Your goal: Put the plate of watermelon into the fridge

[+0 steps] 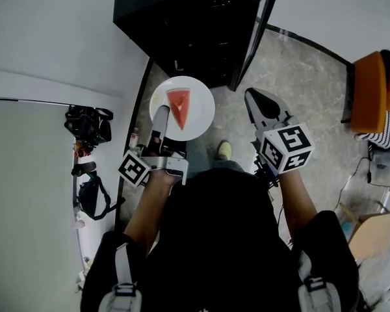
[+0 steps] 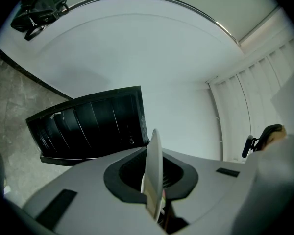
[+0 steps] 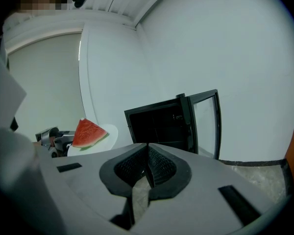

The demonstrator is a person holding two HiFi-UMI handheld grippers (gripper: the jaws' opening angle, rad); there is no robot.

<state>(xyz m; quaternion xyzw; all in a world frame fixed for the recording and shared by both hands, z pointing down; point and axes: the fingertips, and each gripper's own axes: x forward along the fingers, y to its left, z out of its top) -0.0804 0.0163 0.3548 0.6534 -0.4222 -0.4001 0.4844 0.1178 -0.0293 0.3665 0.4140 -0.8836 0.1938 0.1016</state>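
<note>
In front of the open black fridge (image 1: 182, 18), my left gripper (image 1: 161, 117) has its fingers clamped on the white plate (image 1: 201, 103) rim, watermelon wedge (image 1: 179, 106) on it; right gripper (image 1: 255, 98) fingers together, empty.

Plate (image 1: 198, 106): plain white.
Watermelon wedge (image 1: 178, 106): red flesh, with a thin green rind edge in the right gripper view.
Fridge (image 1: 182, 25): black outside and inside; its door (image 1: 253, 34) has a black frame around clear glass.
Left gripper (image 1: 161, 119) and right gripper (image 1: 260, 106): grey shells, black ribbed pads.
Marker cubes (image 1: 134, 169) (image 1: 286, 148): white faces with black square patterns.
Floor (image 1: 299, 83): grey, mottled stone pattern.
Wall (image 1: 52, 31): white.
Seat (image 1: 370, 90): orange.
Cloth (image 1: 385, 139) beside the seat: black-and-white stripes.
Shoe (image 1: 225, 150): yellow-green.
</note>
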